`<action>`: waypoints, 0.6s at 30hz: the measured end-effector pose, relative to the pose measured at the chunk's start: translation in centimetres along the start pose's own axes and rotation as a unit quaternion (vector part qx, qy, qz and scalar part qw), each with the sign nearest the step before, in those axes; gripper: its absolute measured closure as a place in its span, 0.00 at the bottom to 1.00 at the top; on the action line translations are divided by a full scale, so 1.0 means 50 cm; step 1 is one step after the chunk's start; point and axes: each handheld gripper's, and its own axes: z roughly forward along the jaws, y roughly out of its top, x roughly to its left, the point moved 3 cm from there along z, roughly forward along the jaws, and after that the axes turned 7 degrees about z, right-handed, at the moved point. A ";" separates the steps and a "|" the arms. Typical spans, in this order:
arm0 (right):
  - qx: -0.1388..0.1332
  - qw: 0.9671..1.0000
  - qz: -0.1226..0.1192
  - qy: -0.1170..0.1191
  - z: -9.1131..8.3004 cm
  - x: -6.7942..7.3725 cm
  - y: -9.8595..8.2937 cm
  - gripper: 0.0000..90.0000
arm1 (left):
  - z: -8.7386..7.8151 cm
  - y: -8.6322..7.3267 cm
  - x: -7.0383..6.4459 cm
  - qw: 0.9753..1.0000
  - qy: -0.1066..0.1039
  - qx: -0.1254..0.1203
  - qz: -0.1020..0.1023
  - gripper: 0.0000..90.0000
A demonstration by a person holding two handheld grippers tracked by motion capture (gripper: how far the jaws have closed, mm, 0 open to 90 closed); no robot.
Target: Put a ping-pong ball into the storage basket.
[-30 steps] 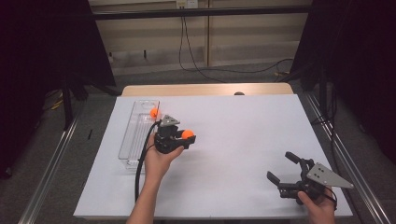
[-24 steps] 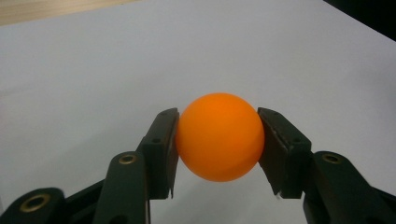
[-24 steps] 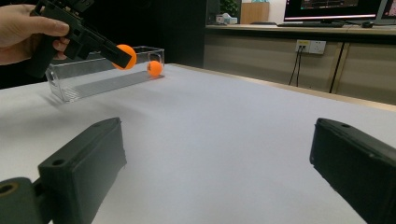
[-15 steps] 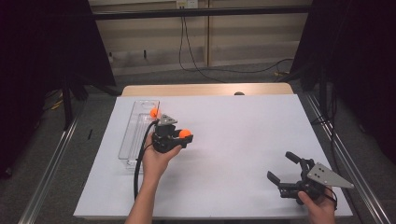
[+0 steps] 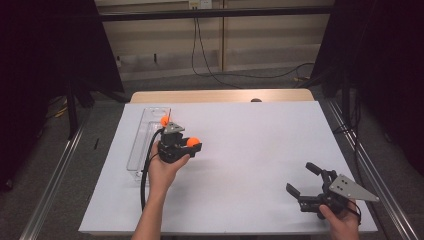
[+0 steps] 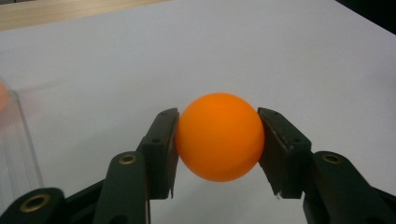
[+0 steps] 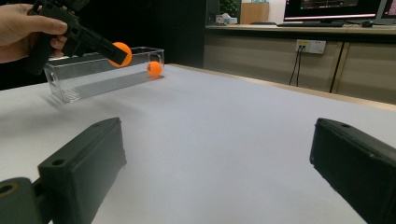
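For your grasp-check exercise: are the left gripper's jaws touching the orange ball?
Touching. The left gripper view shows the left gripper with both black jaws pressed against opposite sides of the orange ball, no gap either side.

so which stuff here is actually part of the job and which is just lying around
In the job:
- left gripper, shut on an orange ball
- clear box
- second orange ball, in that box

Lying about:
- right gripper, open, idle
- cables on the floor

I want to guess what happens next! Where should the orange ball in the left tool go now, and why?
Probably a short carry sideways to above the clear box, then let go. The left tool is shut on an orange ball, held up off the white table, and another orange ball already sits in that box. The right tool waits open.
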 end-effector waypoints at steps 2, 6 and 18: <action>0.001 1.000 -0.001 0.000 0.001 0.001 -0.001 0.03 | -0.002 0.001 0.002 1.000 0.001 -0.004 0.001 0.57; 0.000 1.000 -0.001 0.000 0.001 0.002 0.000 0.03 | -0.004 0.000 0.004 1.000 0.003 -0.003 -0.004 0.57; 0.001 1.000 -0.003 0.002 0.002 0.002 -0.001 0.03 | -0.004 -0.001 0.008 1.000 0.006 -0.001 -0.001 0.57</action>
